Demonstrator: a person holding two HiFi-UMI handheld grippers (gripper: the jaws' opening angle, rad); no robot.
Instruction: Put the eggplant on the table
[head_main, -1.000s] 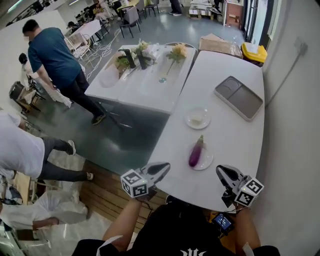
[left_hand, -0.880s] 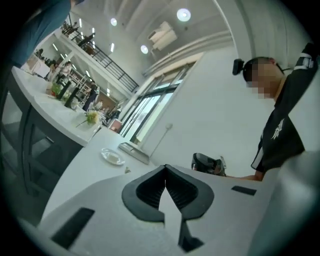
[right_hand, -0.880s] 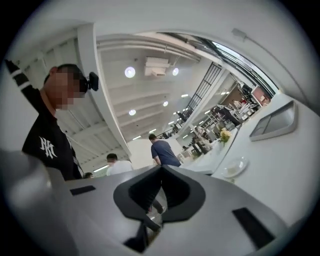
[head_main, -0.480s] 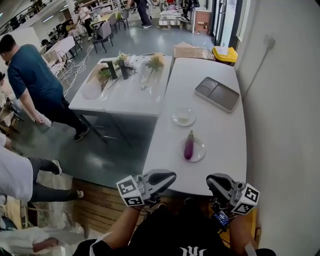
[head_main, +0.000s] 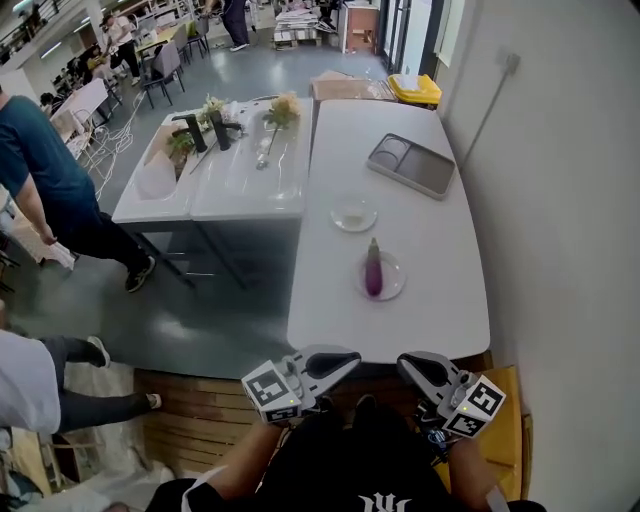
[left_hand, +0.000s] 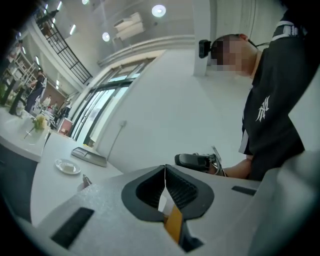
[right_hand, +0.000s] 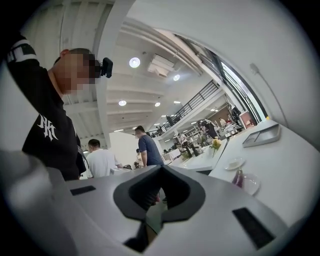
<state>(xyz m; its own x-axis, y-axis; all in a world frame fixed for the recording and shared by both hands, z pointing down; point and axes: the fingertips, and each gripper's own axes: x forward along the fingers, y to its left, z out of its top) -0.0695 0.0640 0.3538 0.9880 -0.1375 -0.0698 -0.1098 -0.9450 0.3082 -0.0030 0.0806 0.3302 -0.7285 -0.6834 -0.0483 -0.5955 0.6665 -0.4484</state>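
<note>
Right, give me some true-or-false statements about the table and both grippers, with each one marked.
1. The eggplant lies on a clear plate. True.
2. The left gripper holds the eggplant. False: its jaws are shut on nothing, near the table's near edge.
3. The grey tray lies beyond the eggplant from the person. True.
4. The small dish sits on the tray. False: it sits on the table, apart from the tray.
5. The right gripper hangs over the plate. False: it is well short of it, by the near edge.
</note>
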